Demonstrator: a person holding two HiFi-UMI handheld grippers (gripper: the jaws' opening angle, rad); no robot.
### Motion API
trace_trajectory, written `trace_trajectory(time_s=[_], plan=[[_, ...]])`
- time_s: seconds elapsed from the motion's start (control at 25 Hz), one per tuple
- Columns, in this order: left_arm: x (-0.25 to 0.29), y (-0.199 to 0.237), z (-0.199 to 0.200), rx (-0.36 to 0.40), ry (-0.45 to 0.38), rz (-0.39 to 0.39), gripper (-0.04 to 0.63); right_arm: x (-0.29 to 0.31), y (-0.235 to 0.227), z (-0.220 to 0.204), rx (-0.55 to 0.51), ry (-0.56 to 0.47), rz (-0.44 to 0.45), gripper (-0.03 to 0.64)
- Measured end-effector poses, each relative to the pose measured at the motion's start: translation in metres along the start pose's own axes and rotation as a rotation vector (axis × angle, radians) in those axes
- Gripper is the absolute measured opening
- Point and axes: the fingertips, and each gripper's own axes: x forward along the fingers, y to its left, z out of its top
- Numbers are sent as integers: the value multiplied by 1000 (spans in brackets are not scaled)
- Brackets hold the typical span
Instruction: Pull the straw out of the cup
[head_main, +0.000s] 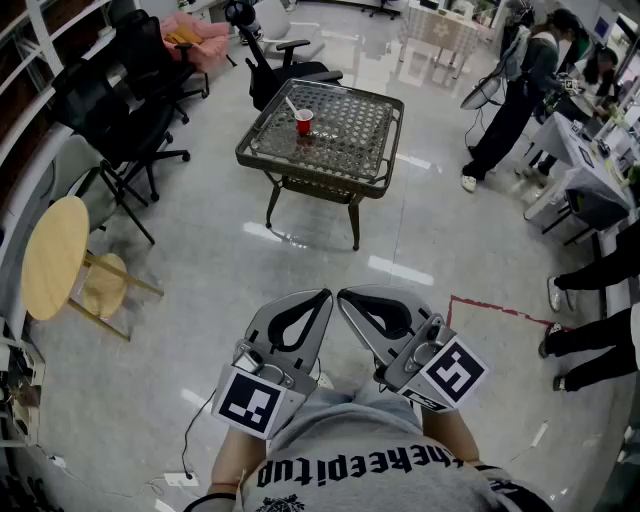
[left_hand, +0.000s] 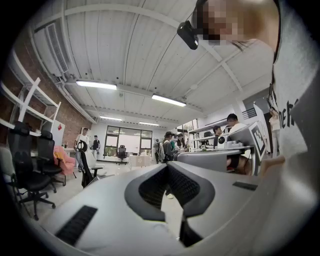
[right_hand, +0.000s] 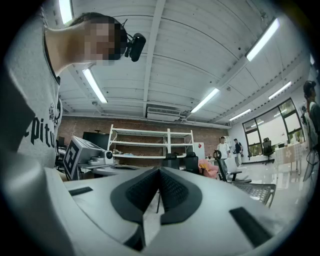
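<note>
A red cup with a pale straw leaning out to the left stands on the far side of a mesh-topped table, across the floor from me. Both grippers are held close to my body, pointing level toward the table and well short of it. The left gripper is shut, its tips meeting with nothing between them. The right gripper is likewise shut and empty. The cup shows in neither gripper view.
Black office chairs stand at the left, and another chair is behind the table. A round wooden side table is near left. People and desks fill the right side. Red tape marks the glossy floor.
</note>
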Motion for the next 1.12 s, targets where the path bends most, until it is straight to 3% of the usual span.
trace_trajectory(time_s=[0.4, 0.76, 1.12], plan=[[9, 21, 3, 23, -18, 19, 26, 12, -11, -3, -23, 13, -15, 5], [12, 28, -1, -1, -28, 10, 26, 16, -13, -9, 1, 35, -22, 5], [43, 50, -3, -41, -27, 24, 26, 31, -50, -17, 22, 40, 1, 8]])
